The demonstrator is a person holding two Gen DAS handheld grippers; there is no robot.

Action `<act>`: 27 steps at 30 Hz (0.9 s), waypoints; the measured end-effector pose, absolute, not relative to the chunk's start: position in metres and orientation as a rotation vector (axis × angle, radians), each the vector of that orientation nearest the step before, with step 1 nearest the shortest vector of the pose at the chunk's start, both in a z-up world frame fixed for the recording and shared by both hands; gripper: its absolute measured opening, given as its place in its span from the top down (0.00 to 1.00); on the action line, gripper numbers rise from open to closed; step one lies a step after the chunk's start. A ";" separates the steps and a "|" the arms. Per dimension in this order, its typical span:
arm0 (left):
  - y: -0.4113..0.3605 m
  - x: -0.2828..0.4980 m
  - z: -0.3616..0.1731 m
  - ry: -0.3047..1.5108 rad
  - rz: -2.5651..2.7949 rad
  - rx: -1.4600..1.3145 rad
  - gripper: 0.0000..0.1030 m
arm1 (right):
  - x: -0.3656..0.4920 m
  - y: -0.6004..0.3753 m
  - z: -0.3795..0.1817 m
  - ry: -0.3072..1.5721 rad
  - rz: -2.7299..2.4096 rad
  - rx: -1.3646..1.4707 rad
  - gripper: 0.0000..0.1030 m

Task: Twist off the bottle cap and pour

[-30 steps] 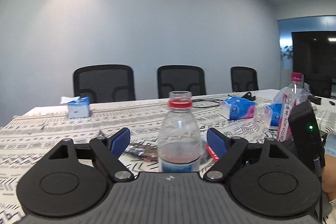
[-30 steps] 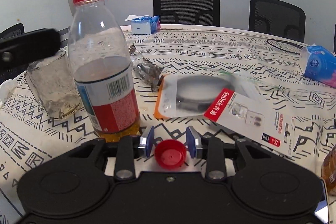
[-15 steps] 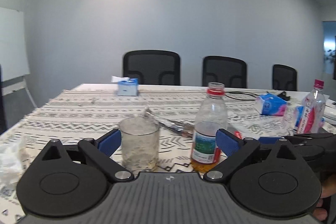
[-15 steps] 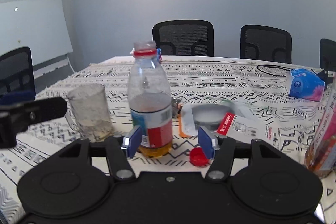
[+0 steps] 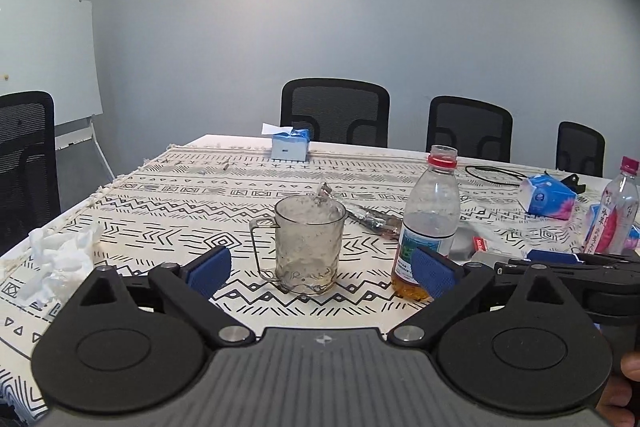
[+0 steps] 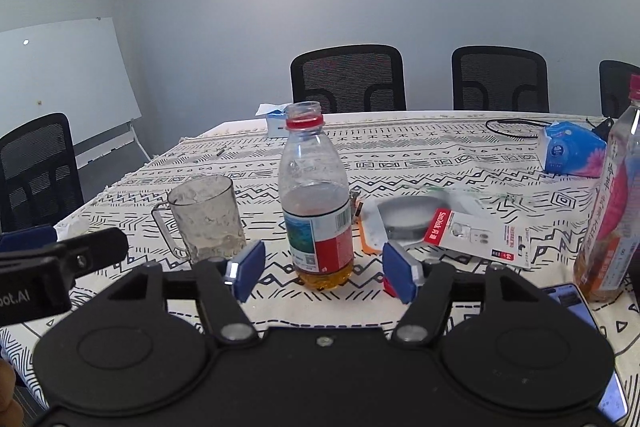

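Observation:
The uncapped clear bottle with a red neck ring and a little amber liquid stands upright on the patterned tablecloth. To its left is an empty glass mug. My right gripper hangs in front of the bottle with its jaws opening and nothing pressed between them. The red cap lies on the cloth, mostly hidden behind the right finger. In the left wrist view my left gripper is wide open and empty. The mug stands just beyond its gap, and the bottle is behind its right finger.
A SanDisk package lies right of the bottle, with a pink-labelled bottle and a phone further right. Crumpled tissue sits near the left table edge, a tissue box at the far side. Black chairs ring the table.
Both grippers drew back and rose from the table. The right one let go of the red cap, which now lies on the cloth. The left jaws widened and swung towards the mug.

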State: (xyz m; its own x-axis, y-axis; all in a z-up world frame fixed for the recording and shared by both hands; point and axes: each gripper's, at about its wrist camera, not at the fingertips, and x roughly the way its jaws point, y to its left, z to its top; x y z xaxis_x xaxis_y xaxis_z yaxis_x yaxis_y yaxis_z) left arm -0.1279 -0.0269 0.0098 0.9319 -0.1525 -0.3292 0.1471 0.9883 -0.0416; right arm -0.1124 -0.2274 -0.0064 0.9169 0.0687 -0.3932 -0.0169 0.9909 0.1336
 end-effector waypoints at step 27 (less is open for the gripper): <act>-0.029 -0.133 0.006 0.354 -0.147 -0.008 0.05 | -0.119 -0.221 -0.003 0.387 0.040 0.119 0.27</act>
